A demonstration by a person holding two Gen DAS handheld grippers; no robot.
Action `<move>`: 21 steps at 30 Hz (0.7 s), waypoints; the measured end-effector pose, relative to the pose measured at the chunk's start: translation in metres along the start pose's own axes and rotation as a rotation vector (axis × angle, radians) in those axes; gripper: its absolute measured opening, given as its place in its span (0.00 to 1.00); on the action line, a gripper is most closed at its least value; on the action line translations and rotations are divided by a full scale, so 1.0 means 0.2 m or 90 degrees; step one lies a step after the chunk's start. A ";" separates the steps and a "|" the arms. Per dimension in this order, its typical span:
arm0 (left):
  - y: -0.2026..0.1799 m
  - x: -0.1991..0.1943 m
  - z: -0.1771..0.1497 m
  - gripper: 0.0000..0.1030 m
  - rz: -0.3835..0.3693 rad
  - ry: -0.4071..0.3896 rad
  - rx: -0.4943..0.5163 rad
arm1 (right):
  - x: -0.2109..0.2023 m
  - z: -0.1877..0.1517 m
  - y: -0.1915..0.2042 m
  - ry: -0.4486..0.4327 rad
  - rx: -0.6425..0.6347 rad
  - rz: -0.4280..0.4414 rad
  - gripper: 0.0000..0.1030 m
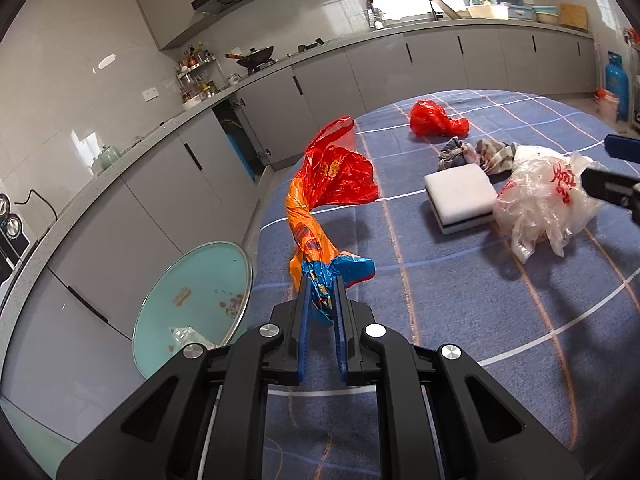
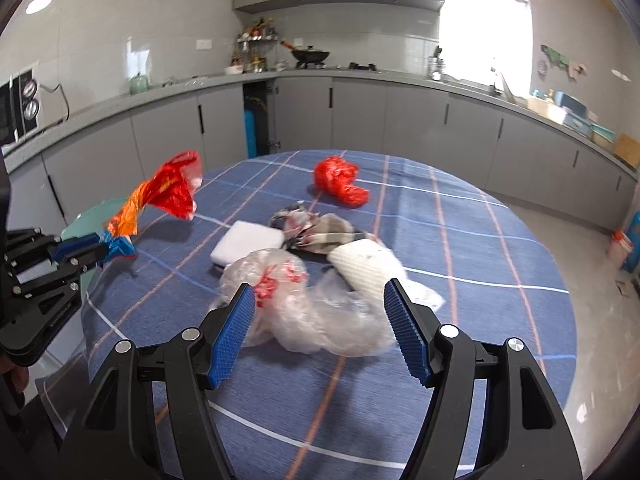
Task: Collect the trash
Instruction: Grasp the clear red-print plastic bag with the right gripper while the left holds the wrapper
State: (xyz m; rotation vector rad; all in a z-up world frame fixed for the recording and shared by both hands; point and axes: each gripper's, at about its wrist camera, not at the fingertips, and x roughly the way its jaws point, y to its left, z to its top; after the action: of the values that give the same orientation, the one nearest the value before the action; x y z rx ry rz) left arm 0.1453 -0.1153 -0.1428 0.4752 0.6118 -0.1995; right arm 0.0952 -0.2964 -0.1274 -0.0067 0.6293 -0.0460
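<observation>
My left fingers (image 1: 322,300) clamp one orange-and-red plastic bag (image 1: 320,200), lifted over the bench (image 1: 480,320) edge. My right fingers (image 2: 320,320) stand apart around one clear plastic bag (image 2: 304,312). One crumpled red bag (image 2: 340,180) lies farther back, one white sponge (image 2: 248,244) between

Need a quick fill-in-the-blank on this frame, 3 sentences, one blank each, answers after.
1. The left gripper is shut on one end of a twisted bag that is blue, orange and ____.
2. The right gripper stands open over a crumpled ____ plastic bag with red print.
3. The white sponge block lies on a blue checked ____.

Missing words: red; clear; tablecloth
</observation>
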 end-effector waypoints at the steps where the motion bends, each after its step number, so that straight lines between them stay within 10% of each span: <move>1: 0.01 0.00 0.00 0.10 0.005 -0.001 0.000 | 0.02 0.00 0.02 0.011 -0.008 -0.001 0.65; 3: 0.02 0.00 0.00 0.10 0.012 -0.003 -0.003 | 0.07 0.00 0.04 0.040 -0.018 0.002 0.58; 5: 0.03 -0.01 -0.01 0.10 0.022 -0.010 -0.001 | 0.12 -0.02 0.06 0.076 -0.029 0.003 0.16; 21: 0.21 -0.13 -0.01 0.10 0.053 -0.042 -0.039 | -0.05 0.07 0.14 0.021 -0.029 -0.009 0.08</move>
State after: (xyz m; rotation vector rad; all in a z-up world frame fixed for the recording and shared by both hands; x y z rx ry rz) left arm 0.1366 -0.0773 -0.1141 0.4323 0.5314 -0.1160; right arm 0.0958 -0.2679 -0.1115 -0.0543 0.6637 -0.0463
